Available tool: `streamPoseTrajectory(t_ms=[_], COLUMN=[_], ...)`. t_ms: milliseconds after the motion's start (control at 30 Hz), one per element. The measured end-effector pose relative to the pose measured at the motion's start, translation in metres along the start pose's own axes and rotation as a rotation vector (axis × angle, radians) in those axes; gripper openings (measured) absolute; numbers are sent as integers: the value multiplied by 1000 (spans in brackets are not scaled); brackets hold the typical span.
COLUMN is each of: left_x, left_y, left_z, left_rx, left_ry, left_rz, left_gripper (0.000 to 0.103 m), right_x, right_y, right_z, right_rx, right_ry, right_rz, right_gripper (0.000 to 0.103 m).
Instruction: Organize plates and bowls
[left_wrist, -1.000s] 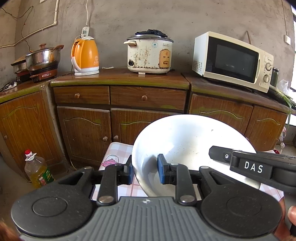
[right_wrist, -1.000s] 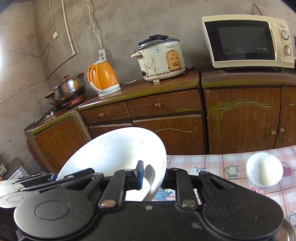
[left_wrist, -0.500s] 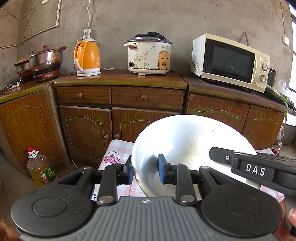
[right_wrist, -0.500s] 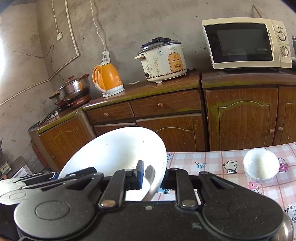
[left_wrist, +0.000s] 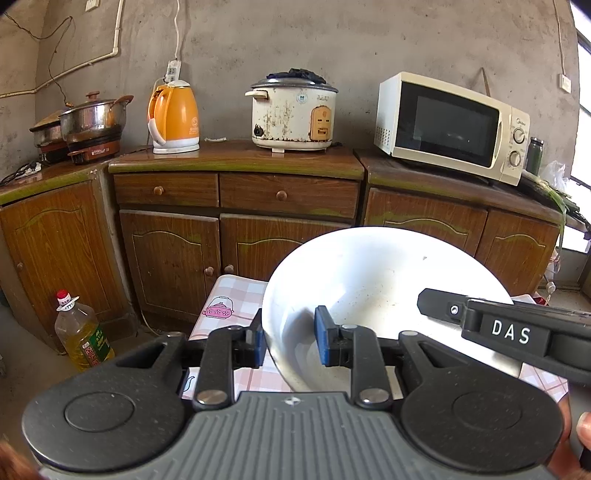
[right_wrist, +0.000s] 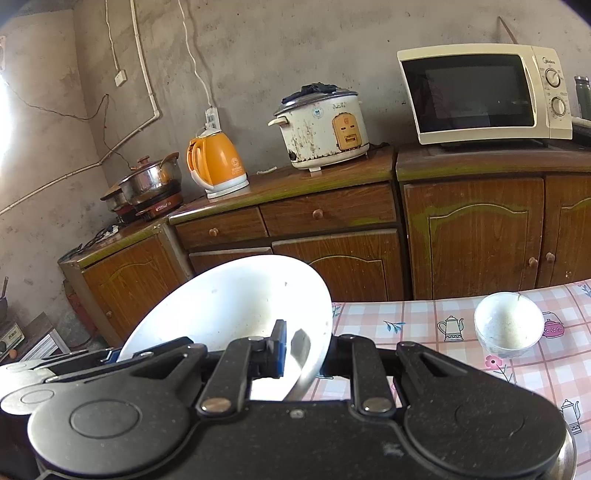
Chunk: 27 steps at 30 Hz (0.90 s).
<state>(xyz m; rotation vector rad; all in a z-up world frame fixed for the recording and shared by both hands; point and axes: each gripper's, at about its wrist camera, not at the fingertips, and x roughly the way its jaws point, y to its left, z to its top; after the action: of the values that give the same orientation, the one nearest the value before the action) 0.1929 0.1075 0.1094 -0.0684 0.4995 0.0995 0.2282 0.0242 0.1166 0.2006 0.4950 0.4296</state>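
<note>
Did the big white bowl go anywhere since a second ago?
Both grippers carried the big white bowl sideways: the cupboards slid right in both views, and the small bowl drifted left. Left gripper and right gripper kept pinching opposite rims.

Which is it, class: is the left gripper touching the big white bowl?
Touching. The left wrist view shows the left gripper with one blue pad either side of the bowl rim, clamping it.

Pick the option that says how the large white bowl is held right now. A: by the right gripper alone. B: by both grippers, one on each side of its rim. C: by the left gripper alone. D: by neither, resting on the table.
B: the left gripper clamps one side of the large white bowl rim, and the right gripper clamps the opposite side.
</note>
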Motion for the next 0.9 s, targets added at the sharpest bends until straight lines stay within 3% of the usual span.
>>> streamPoseTrajectory(t_ms=[900], left_x=[-40], left_y=[-13], left_z=[-10], left_rx=[16], left_ry=[-20], left_rz=[-4], left_gripper=[26], right_x=[-51], right_y=[1], right_z=[-6], right_rx=[-2], right_ry=[-28], right_rz=[9], right_gripper=[22])
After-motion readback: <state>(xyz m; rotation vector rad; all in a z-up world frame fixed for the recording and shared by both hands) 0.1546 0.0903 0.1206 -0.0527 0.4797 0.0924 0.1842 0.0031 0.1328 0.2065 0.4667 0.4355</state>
